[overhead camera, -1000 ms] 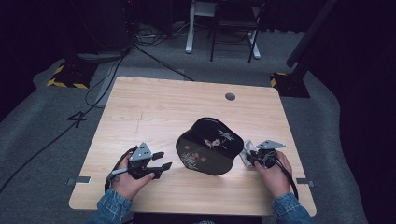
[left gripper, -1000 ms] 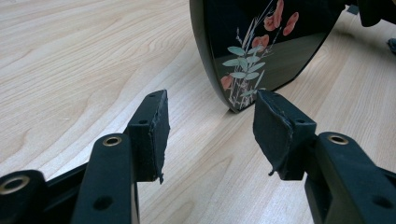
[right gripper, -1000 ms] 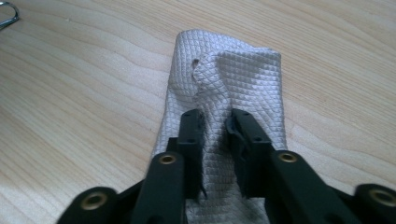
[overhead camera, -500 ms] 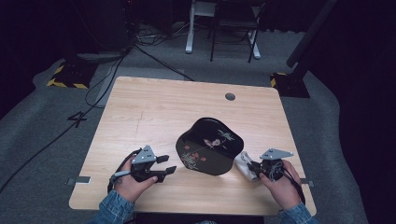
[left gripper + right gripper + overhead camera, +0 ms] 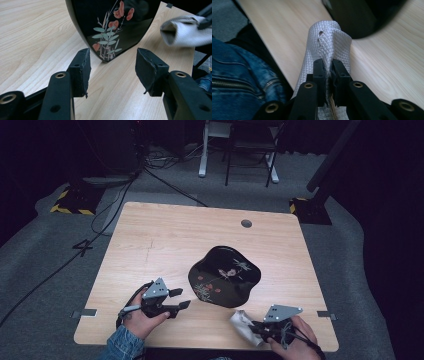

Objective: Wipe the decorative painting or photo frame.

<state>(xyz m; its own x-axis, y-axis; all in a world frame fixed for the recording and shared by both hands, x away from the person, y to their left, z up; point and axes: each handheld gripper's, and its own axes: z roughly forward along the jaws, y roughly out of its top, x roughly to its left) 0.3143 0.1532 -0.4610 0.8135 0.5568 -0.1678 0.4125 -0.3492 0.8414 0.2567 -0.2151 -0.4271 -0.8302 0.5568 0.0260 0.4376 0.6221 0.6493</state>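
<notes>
Glossy black lacquered tray (image 5: 225, 276) with painted flowers at bench (image 5: 165, 245) centre-right, not yet wiped; right tool (image 5: 257, 330) clamped on white quilted cloth (image 5: 242, 322) near tray's near edge; left tool (image 5: 182, 299) gaping, empty, just left.

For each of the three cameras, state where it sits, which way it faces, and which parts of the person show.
High view: above the person's side, looking forward and down on the table; both hands hold the left gripper and right gripper.
Left gripper view: rides the left gripper, looking along its open jaws at the black tray.
Right gripper view: rides the right gripper, jaws shut on the white cloth; a denim sleeve shows.
Shared: every view shows tray and cloth.
</notes>
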